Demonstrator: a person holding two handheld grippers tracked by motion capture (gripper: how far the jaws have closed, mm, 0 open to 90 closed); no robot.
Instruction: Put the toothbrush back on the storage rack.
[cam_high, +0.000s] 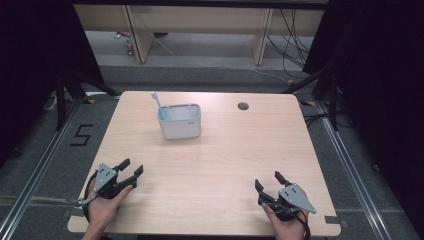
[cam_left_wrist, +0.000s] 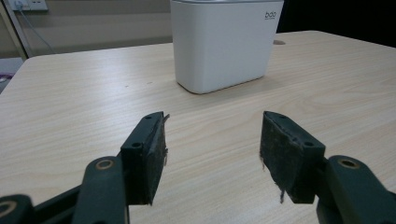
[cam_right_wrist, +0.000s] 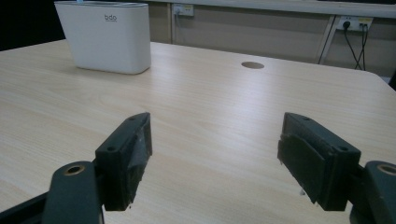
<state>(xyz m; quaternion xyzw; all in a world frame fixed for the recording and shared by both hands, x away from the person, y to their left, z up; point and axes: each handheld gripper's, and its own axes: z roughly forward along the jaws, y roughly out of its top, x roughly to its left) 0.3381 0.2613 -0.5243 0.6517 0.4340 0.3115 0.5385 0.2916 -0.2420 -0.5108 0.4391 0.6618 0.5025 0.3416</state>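
we've got a light wood counter (cam_high: 215, 165) | white tub (cam_high: 180, 121) sitting toward the far side | round cable hole (cam_high: 243, 106) far right

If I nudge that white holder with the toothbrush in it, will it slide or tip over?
Probably slide: the white holder looks squat, with a broad flat base on the smooth wooden table. It seems light plastic, so a low push should move it easily. The blue toothbrush leans out of one corner and may rattle or shift; pushing high on the wall risks tipping.
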